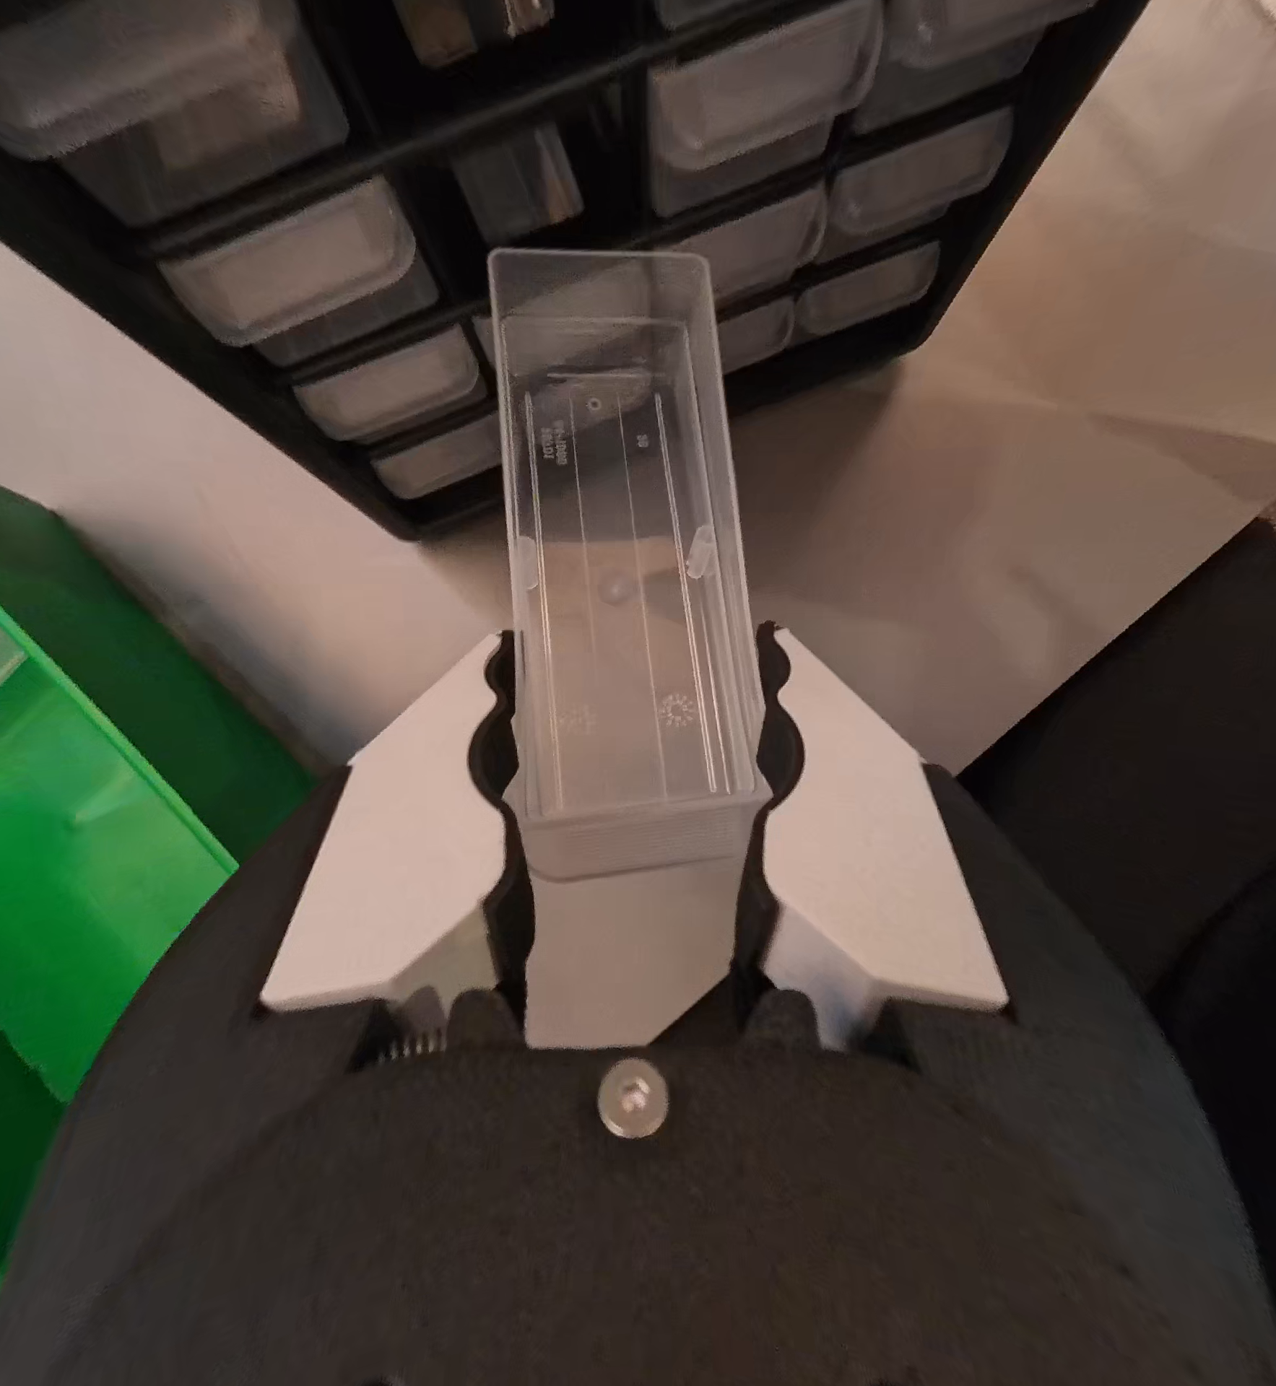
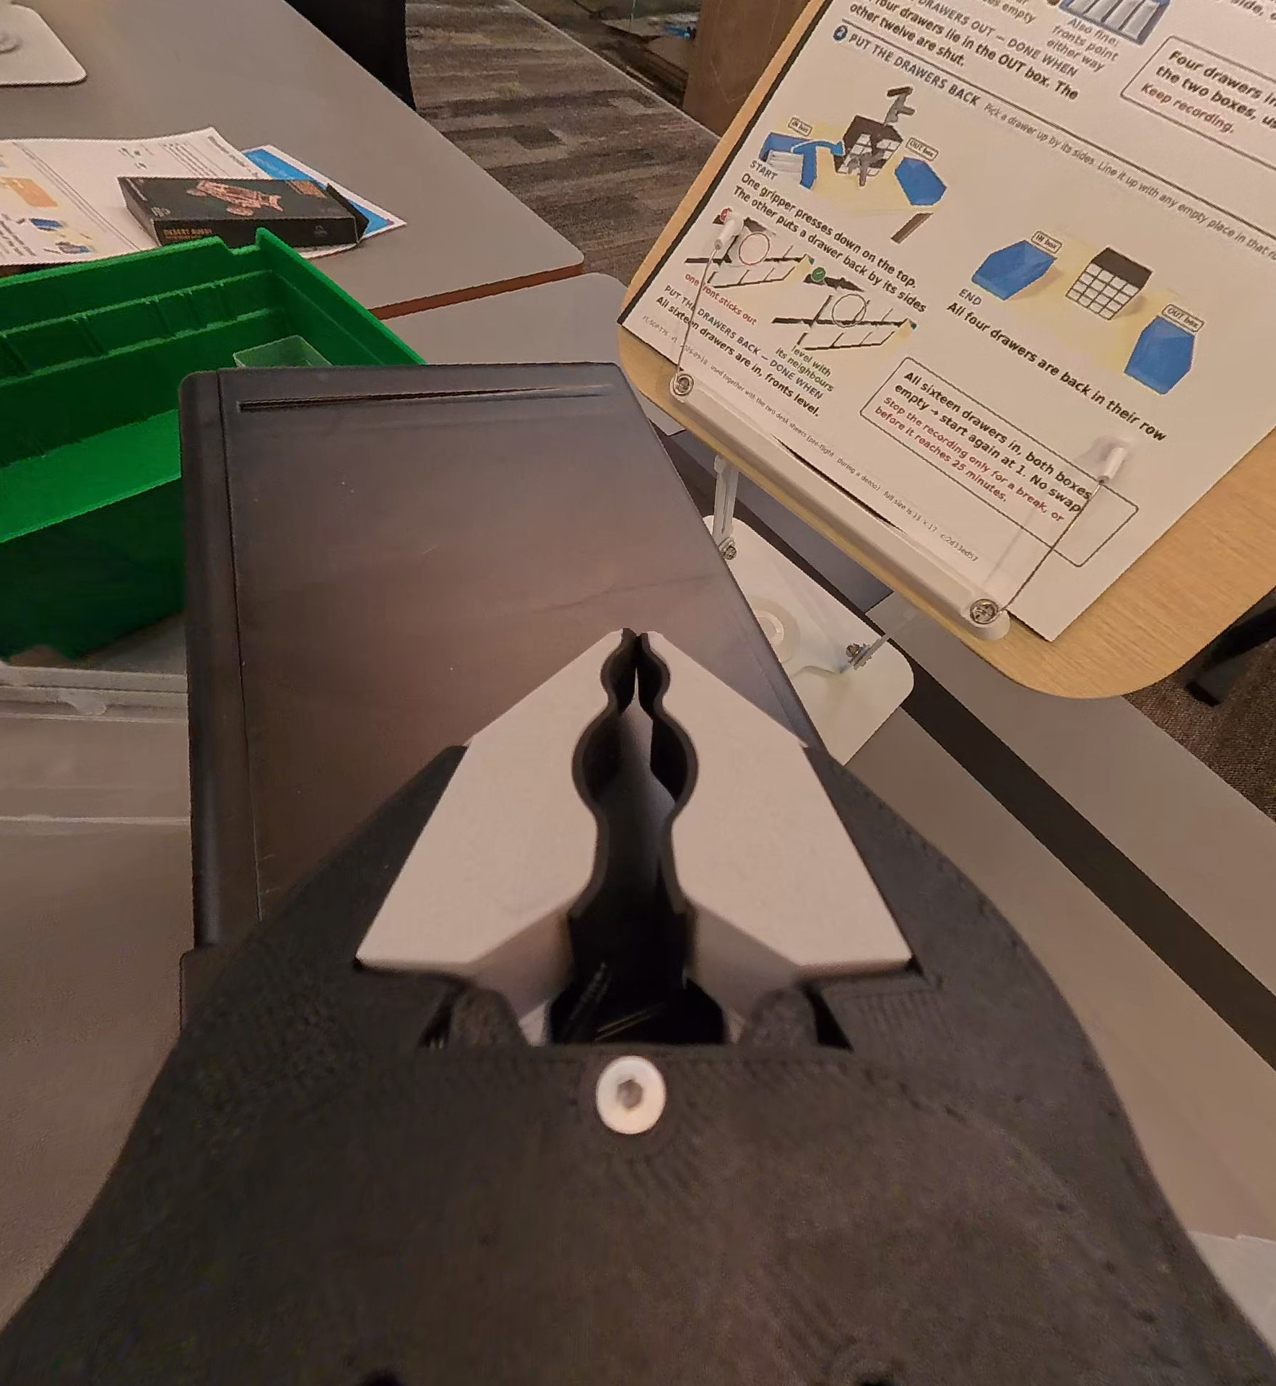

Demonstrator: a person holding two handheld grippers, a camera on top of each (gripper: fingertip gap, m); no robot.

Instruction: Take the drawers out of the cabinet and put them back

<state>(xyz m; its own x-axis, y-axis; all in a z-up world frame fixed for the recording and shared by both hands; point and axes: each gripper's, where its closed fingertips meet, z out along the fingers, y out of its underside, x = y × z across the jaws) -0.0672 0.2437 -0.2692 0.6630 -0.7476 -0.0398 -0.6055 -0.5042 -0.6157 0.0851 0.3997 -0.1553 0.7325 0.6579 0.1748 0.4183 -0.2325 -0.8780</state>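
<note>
My left gripper [image 1: 638, 637] is shut on a clear empty plastic drawer [image 1: 620, 540], gripping its near end by the sides. The drawer points away toward the black cabinet [image 1: 409, 247], which holds several clear drawers and has open slots in its middle column. The drawer's far end hangs just in front of the cabinet's lower rows. My right gripper [image 2: 636, 637] is shut and empty, its tips over the flat black top of the cabinet [image 2: 432, 562]; I cannot tell whether they touch it.
A green bin [image 1: 57, 787] stands at the left in the left wrist view. In the right wrist view a green bin [image 2: 94, 420] sits behind the cabinet's left side. A tilted wooden board with an instruction sheet [image 2: 1032, 300] stands at the right. Papers and a dark box [image 2: 237, 210] lie on the far table.
</note>
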